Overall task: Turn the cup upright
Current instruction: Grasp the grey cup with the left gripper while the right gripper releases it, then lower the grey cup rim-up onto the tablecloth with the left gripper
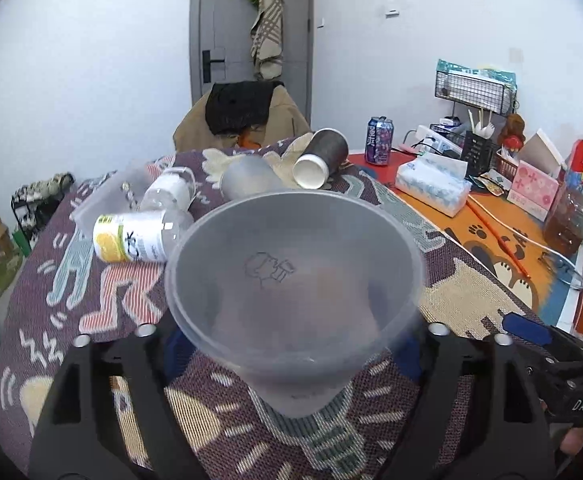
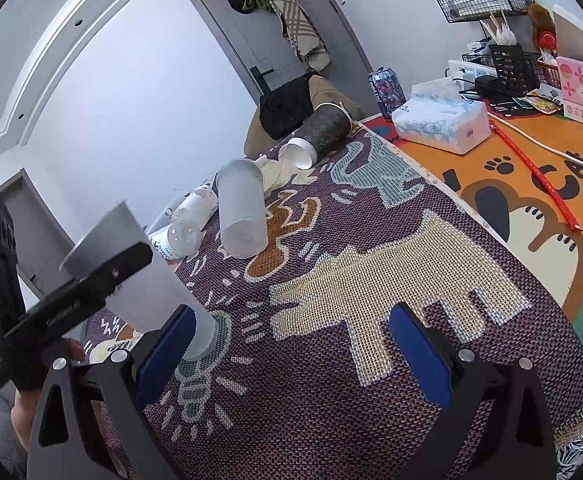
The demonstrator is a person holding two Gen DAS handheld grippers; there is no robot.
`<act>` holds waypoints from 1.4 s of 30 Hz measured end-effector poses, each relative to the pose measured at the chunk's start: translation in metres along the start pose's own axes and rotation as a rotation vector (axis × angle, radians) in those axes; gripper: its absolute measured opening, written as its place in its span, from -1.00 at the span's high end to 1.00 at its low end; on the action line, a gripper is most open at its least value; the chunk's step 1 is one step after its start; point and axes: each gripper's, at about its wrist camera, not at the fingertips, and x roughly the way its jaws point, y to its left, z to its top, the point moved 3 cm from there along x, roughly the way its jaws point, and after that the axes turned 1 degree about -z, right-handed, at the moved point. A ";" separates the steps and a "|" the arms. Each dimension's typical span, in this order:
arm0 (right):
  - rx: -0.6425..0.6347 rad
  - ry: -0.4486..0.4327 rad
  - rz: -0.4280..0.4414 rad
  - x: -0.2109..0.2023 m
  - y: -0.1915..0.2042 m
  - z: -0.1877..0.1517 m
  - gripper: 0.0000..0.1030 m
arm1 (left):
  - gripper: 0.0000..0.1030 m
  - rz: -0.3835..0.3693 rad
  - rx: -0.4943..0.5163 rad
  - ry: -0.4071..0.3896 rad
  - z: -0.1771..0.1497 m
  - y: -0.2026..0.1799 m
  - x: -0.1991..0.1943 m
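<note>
My left gripper (image 1: 291,344) is shut on a frosted translucent plastic cup (image 1: 291,280). The cup stands mouth up and slightly tilted, its base on the patterned woven cloth (image 1: 463,280). In the right wrist view the same cup (image 2: 143,280) shows at the left, held by the left gripper (image 2: 103,280), base on the cloth (image 2: 371,280). My right gripper (image 2: 291,364) is open and empty, just right of the cup's base. A second frosted cup (image 2: 241,212) and a dark paper cup (image 2: 319,132) lie on their sides farther back.
Two plastic bottles (image 1: 147,228) lie at the back left. A tissue pack (image 1: 431,184), a soda can (image 1: 379,140), wire baskets and boxes stand on the orange mat (image 1: 491,236) to the right. A chair with clothes (image 1: 239,112) stands behind the table.
</note>
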 end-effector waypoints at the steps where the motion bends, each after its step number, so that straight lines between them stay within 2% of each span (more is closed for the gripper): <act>1: -0.001 0.000 0.001 0.000 0.001 0.000 -0.85 | -0.83 -0.004 -0.005 -0.004 -0.001 0.000 -0.002; 14: -0.033 -0.032 -0.011 -0.019 0.014 0.002 -0.85 | -0.89 -0.025 -0.033 -0.005 -0.014 0.005 -0.026; 25: -0.088 -0.066 -0.014 -0.035 0.041 0.004 -0.85 | -0.89 -0.025 -0.085 -0.059 -0.020 0.027 -0.067; 42: -0.205 -0.100 -0.059 -0.050 0.094 -0.007 -0.85 | -0.89 0.048 -0.141 -0.128 -0.036 0.073 -0.120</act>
